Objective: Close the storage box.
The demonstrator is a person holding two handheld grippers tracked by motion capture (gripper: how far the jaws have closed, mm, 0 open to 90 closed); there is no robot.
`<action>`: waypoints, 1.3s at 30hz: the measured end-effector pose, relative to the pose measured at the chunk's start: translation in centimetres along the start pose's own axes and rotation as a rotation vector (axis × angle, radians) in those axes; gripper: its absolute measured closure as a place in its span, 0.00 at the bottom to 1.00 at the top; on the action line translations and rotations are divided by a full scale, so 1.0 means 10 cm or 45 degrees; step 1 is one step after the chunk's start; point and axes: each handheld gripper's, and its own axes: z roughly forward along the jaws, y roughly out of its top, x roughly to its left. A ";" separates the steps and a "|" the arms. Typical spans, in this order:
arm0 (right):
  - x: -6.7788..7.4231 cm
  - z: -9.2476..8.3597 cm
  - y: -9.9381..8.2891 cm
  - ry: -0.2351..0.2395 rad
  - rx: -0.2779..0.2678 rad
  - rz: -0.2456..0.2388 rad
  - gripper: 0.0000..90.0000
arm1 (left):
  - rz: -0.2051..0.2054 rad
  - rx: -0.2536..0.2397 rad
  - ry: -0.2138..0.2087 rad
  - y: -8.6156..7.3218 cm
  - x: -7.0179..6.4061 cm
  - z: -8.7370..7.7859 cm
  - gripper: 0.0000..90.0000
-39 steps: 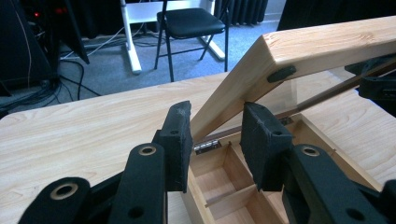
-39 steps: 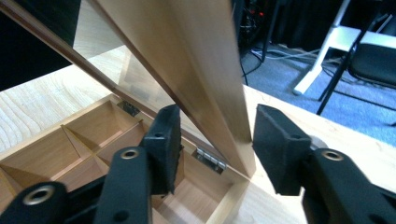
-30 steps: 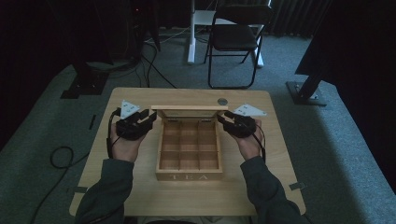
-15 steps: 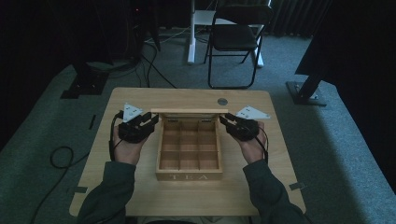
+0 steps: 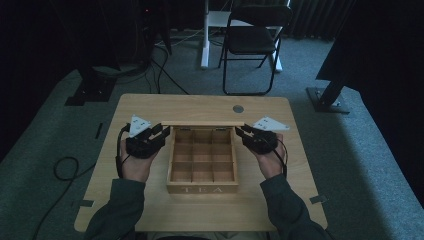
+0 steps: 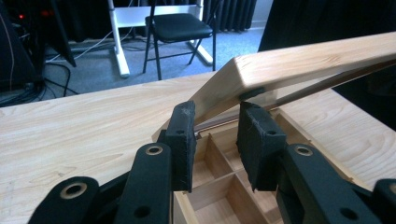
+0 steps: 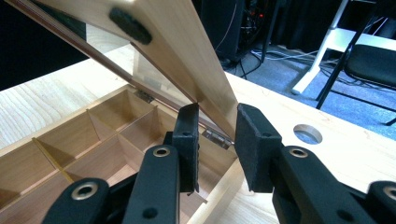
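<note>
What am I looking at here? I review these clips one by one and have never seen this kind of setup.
No robot arm is involved: a person at a wooden table holds a hand-worked tool with two black jaws in each hand. The high view looks down from above the person; the other two pictures come from small cameras riding on each tool, looking along its jaws.

On the table stands a wooden tea box with nine empty compartments and "TEA" on its front. Its hinged lid is raised at the back.

The left gripper sits at the lid's left side edge, and the right gripper at its right side edge. Both are closed on the lid's frame. A round hole in the tabletop lies behind the box.
</note>
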 end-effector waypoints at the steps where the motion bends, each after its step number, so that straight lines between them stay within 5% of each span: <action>1: 0.00 0.00 0.00 0.000 0.000 0.000 0.78 | 0.000 0.000 0.000 0.00 0.00 0.00 0.74; 26: 0.13 -0.16 -0.01 -0.008 0.003 0.030 0.71 | 0.004 -0.006 -0.034 -0.08 -0.08 -0.16 0.72; 34: 0.22 -0.24 0.00 -0.024 -0.009 0.010 0.68 | -0.001 -0.006 -0.037 -0.13 -0.08 -0.20 0.71; 39: 0.29 -0.28 0.01 -0.068 -0.010 -0.054 0.68 | -0.001 -0.008 -0.036 -0.14 -0.09 -0.21 0.71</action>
